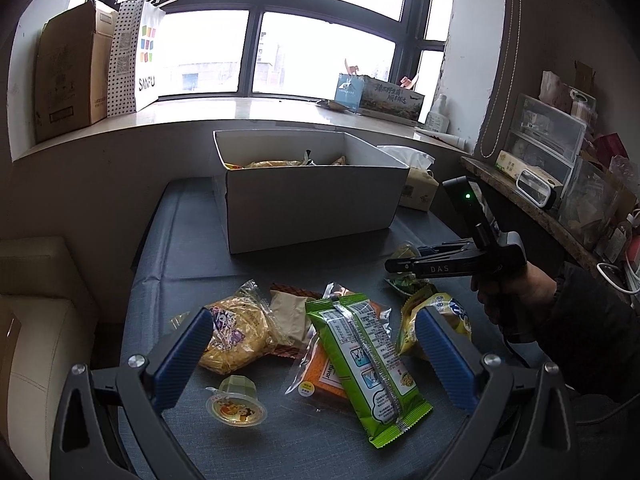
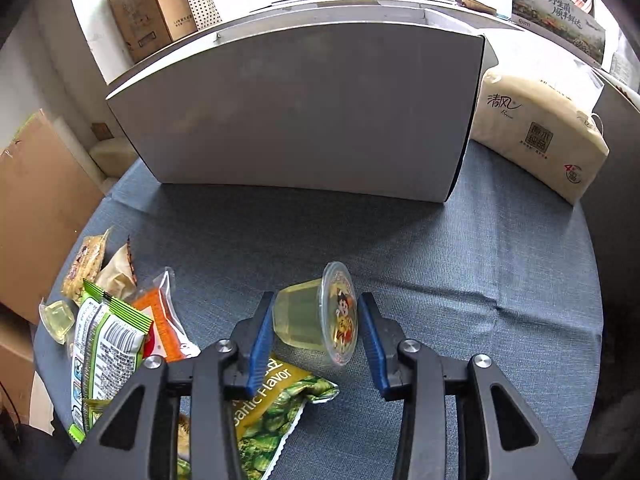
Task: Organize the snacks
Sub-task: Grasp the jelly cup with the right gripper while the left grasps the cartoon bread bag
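The right gripper holds a jelly cup tipped on its side between its blue pads, the foil lid with a cartoon figure facing the right pad; the left pad presses the cup's base, while a narrow gap seems to remain at the lid side, so the grasp looks loose rather than fully clenched. The cup hangs just above the blue-grey tablecloth, in front of the white box, whose near wall fills the upper part of the right wrist view. Below the left finger lies a green pea packet marked "Garlic Flavor". The left gripper is released, its jaws spread wide over the snack pile: a long green packet lies across an orange packet, a noodle packet sits by the left pad, a yellow packet by the right pad, and a second jelly cup stands lid-down near the left finger. From the left wrist, the white box shows several snacks already inside. A tissue pack lies just to the right of the box.
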Demonstrator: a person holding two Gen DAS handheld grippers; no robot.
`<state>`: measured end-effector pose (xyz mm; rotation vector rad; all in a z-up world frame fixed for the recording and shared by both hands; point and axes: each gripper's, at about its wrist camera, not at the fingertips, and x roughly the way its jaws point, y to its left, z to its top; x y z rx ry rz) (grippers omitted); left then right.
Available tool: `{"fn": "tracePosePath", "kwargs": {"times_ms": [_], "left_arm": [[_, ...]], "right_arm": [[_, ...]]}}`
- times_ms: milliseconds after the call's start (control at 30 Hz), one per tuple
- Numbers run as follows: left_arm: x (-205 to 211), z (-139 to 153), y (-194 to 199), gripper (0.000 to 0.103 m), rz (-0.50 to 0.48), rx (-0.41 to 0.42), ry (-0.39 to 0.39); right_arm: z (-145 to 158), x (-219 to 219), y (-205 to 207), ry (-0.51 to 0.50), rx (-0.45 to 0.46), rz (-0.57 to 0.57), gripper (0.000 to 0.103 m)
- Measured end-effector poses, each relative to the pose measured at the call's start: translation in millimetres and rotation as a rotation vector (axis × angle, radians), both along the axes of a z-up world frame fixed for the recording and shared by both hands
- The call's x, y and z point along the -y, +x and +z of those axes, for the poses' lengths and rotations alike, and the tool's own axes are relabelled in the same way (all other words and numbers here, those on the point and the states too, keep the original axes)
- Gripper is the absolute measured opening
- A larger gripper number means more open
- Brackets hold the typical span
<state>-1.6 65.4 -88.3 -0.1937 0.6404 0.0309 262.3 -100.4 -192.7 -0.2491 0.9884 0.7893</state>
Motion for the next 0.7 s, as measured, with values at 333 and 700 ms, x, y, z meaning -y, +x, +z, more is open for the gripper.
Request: {"fn": "tracePosePath", "kwargs": {"times_ms": [333, 700], "left_arm": [[-31.4, -27.4, 19.9, 0.103, -0.011, -0.107, -0.010], [-72.1, -90.4, 86.9, 0.103, 0.045, -0.377, -0.111]], "right_arm": [[58.0, 48.0, -30.2, 0.235, 0.026, -0.014, 0.044], [88.7, 83.1, -96.1, 0.342, 0.068, 0.000, 0.032]]}}
